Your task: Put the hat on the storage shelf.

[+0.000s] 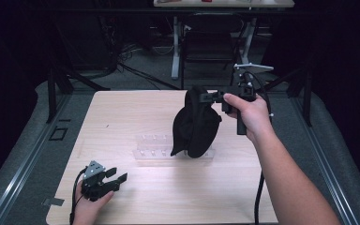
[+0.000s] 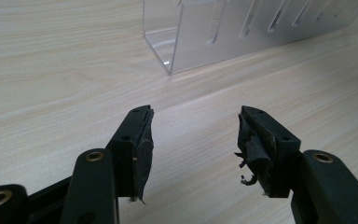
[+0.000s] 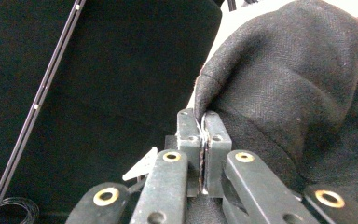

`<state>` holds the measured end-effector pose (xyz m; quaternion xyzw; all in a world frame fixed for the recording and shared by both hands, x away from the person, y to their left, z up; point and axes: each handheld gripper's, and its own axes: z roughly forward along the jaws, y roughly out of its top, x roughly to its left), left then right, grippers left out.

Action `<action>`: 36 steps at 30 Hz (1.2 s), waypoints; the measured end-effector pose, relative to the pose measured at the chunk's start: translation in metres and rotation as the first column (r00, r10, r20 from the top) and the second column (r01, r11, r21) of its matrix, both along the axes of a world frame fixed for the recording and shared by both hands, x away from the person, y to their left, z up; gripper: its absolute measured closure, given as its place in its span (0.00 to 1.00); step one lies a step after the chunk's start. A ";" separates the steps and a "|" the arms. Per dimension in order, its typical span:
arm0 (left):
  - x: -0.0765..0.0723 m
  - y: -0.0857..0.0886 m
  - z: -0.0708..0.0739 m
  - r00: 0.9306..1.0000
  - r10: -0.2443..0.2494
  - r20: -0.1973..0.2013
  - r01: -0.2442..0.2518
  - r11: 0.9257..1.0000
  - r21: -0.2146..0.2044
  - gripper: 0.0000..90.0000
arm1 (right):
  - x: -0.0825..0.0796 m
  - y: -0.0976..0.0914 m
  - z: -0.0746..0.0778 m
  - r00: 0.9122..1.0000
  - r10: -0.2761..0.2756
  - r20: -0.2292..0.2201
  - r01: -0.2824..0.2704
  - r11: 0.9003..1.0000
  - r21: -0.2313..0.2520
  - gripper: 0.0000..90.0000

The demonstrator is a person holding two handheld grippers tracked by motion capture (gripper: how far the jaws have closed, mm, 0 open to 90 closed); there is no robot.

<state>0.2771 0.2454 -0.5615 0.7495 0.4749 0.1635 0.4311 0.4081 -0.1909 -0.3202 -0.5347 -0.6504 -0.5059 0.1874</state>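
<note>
Taking the clear rack (image 1: 168,149) at the middle of the surface (image 1: 122,117) as the landmark: nearest the person, well short of the rack and toward its left end, the left hand-held gripper (image 1: 115,178) rests low on the wood with its jaws apart and nothing between them; in the left gripper view (image 2: 196,135) the rack's corner (image 2: 168,56) stands ahead of the open pads.

Over the rack's right end hangs the black cloth item (image 1: 196,124), lifted clear of the wood, its lower edge drooping to about the rack's top. Whether it touches the rack I cannot tell.

Just beyond and to the right of the rack, the right hand-held gripper (image 1: 211,97) is clamped on the cloth near its top; in the right gripper view the jaws (image 3: 204,135) are pressed together on a thin fold of the fabric's edge (image 3: 205,93).

By its look the cloth is light, soft and limp, with a matte weave unlikely to slip. It will sag and swing from a single pinch, so a hemmed edge or seam seems the best place to grip, with a second pinch along the same edge to spread it.
</note>
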 end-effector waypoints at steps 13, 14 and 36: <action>-0.001 -0.016 0.016 0.998 -0.043 0.052 0.045 0.999 -0.022 0.52 | -0.002 0.012 -0.008 1.000 0.004 0.000 -0.004 0.999 0.051 0.98; -0.001 -0.017 0.017 0.997 -0.050 0.055 0.051 0.998 -0.019 0.52 | -0.002 0.013 -0.008 1.000 0.002 -0.001 -0.002 0.998 0.058 0.98; 0.013 -0.068 0.054 0.976 -0.177 0.124 0.178 0.984 -0.001 0.57 | 0.000 0.017 -0.016 0.999 -0.006 -0.034 0.010 0.994 0.112 0.98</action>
